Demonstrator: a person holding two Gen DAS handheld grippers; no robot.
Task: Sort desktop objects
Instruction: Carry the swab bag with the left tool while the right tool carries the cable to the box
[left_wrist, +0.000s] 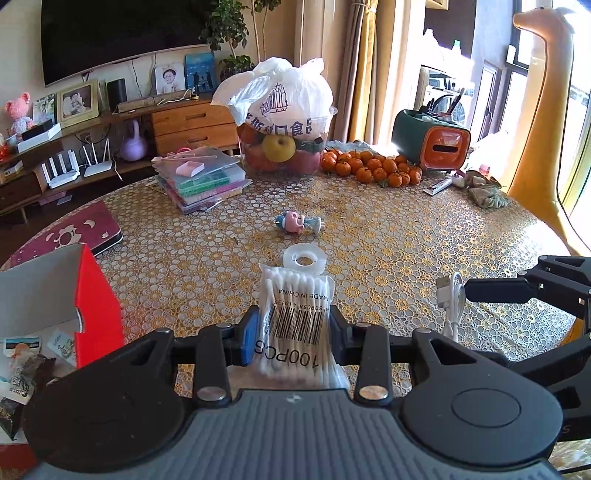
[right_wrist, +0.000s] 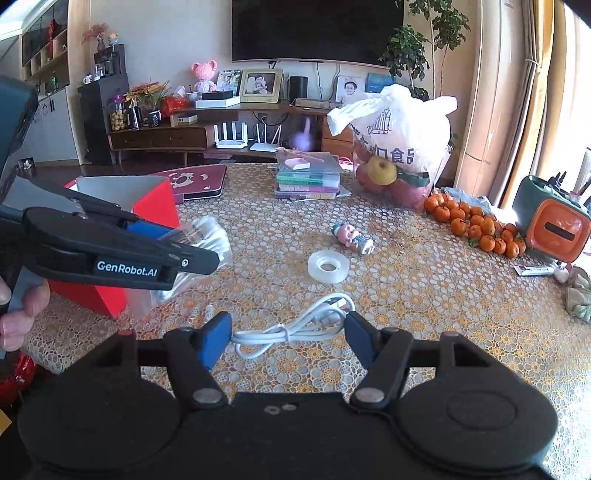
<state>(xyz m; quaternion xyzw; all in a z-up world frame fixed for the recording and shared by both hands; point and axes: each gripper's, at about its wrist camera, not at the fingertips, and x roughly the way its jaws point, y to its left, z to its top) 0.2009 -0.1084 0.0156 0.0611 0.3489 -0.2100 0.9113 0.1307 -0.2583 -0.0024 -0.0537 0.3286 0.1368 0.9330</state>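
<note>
Cotton-swab bag (left_wrist: 295, 325) clamped in left hand-held gripper (left_wrist: 293, 332) beside red box (left_wrist: 98, 306); cable (right_wrist: 291, 328), tape roll (right_wrist: 328, 266), toy figure (right_wrist: 352, 238) left on worktop (right_wrist: 424, 295), right hand-held gripper (right_wrist: 288, 339) spread wide.

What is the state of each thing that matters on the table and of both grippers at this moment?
left gripper: shut on the cotton swab pack, lifted off the table.
cotton swab pack: sealed, held between the fingers.
right gripper: open, fingers either side of the white cable.
white cable: coiled, lying on the table.
red box: open at the top.
tape roll: lying flat.
toy figure: lying on its side.
</note>
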